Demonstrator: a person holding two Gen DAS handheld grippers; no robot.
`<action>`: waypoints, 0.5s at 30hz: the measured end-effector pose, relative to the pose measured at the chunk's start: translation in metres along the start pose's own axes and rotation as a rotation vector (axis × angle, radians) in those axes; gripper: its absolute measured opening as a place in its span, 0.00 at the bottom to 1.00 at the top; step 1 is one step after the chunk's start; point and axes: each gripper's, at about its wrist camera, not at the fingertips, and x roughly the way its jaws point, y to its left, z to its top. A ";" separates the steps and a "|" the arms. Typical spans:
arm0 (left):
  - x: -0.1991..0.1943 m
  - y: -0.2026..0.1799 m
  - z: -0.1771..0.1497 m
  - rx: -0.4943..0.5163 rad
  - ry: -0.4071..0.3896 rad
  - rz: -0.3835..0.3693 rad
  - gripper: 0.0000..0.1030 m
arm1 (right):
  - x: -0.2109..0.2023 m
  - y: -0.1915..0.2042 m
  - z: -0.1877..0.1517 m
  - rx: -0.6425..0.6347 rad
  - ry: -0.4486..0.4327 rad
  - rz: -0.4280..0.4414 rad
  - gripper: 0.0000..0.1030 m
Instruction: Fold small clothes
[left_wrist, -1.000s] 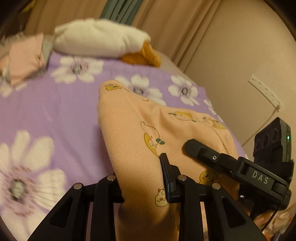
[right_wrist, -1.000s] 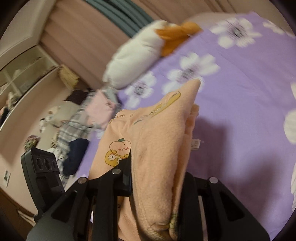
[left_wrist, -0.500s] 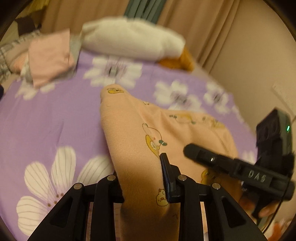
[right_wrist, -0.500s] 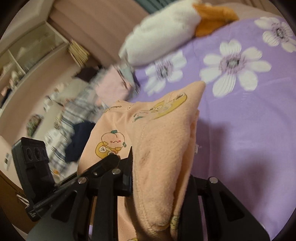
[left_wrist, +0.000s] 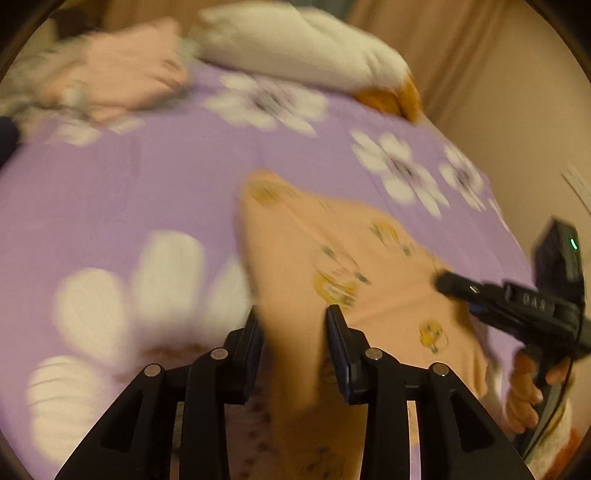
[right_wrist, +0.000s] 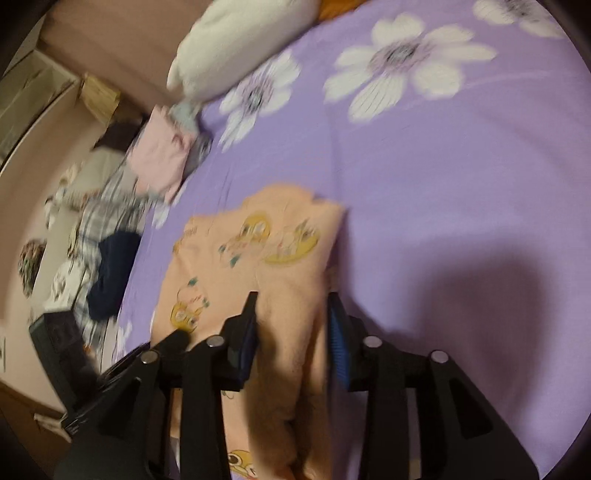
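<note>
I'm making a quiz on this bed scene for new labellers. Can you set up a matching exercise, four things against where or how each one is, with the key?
Things
1. peach garment
2. white plush toy
3. pink folded clothes
4. right gripper

Place or state
A. at the far end of the purple sheet, orange part at one end
B. shut on a fold of cloth
C. stacked near the bed's edge, beside the plush toy
D. printed with yellow cartoon figures, held at two points

Pairs: 1-D, 2-A, 3-C, 4-B
</note>
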 end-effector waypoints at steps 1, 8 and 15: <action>-0.019 0.000 0.001 0.000 -0.080 0.079 0.35 | -0.010 0.005 0.004 -0.025 -0.034 -0.011 0.19; -0.006 -0.018 -0.012 0.066 -0.016 0.078 0.35 | 0.003 0.033 0.001 -0.124 0.010 0.067 0.09; 0.007 -0.008 -0.024 0.058 0.055 0.083 0.35 | 0.018 0.018 -0.002 -0.103 0.065 -0.023 0.02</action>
